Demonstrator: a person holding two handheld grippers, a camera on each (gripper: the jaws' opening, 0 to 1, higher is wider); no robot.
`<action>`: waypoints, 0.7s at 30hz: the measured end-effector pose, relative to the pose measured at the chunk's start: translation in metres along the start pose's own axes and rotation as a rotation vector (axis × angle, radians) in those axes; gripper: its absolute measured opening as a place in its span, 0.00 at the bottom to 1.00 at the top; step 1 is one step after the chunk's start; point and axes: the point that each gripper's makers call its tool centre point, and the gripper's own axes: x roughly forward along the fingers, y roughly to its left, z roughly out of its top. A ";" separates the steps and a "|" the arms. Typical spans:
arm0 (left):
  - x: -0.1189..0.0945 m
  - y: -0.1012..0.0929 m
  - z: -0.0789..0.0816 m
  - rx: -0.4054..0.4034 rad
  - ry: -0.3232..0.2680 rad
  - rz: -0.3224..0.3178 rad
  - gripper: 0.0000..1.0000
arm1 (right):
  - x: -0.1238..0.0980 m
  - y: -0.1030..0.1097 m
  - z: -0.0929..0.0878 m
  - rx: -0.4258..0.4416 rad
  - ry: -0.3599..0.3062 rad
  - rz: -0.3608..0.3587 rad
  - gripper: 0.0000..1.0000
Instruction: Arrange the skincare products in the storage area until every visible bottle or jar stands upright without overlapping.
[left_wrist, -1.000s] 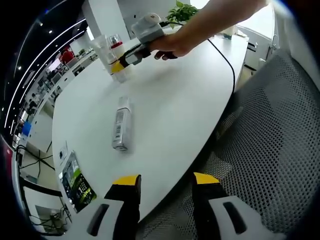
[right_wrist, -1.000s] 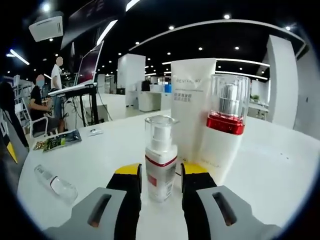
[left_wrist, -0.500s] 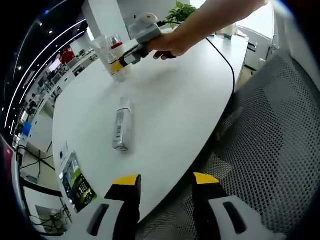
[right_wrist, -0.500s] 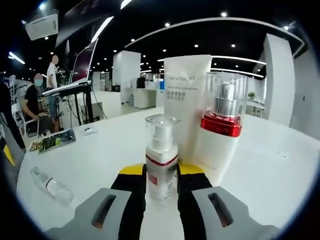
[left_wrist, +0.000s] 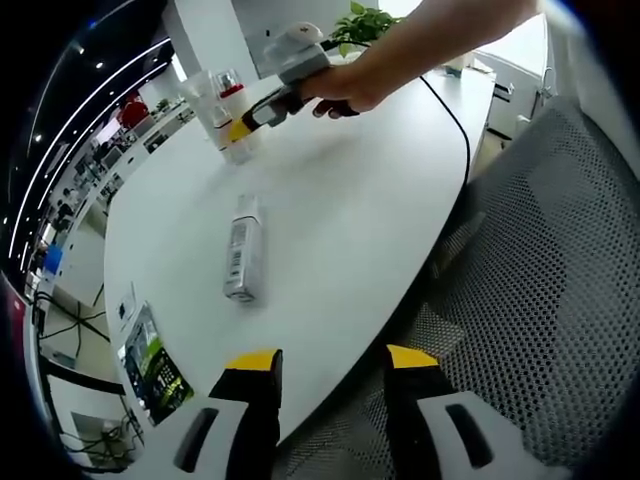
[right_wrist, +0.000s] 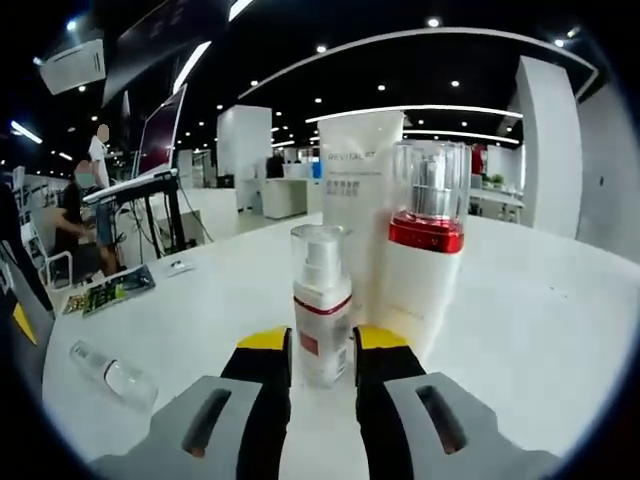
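On white table (left_wrist: 340, 230): mesh chair (left_wrist: 540, 300) tucked against near edge in left gripper view, black cable (left_wrist: 455, 120) trailing along the far side

Far end of table: tall white tube (right_wrist: 355, 220) upright, red-collared pump bottle (right_wrist: 425, 250) upright just beside it, small pump bottle (right_wrist: 322, 315) upright in front of both, clear cap on, red band round the neck

Right gripper (right_wrist: 322, 350): yellow-tipped jaws either side of small pump bottle, pressed to its base, so clamped on it; seen from left gripper view as right gripper (left_wrist: 275, 100) in a hand (left_wrist: 345, 85), reaching into the same cluster

Mid-table: white flat bottle (left_wrist: 243, 250) lying on its side, well apart from the upright group; clear bottle (right_wrist: 115, 375) also lying down, off to left in right gripper view

Left gripper (left_wrist: 330, 365): jaws apart, holding nothing, hovering over table's near edge and chair

Near table's left end: green printed card (left_wrist: 155, 365) lying flat
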 end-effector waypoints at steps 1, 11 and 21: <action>0.000 0.000 0.000 0.001 -0.001 0.000 0.41 | 0.000 0.000 0.002 0.008 -0.001 0.000 0.19; 0.000 0.001 0.000 -0.002 -0.001 0.005 0.41 | 0.004 -0.005 -0.001 0.013 0.007 0.000 0.17; -0.001 0.002 0.000 -0.002 -0.002 0.008 0.41 | 0.003 -0.004 -0.001 0.032 0.011 -0.005 0.17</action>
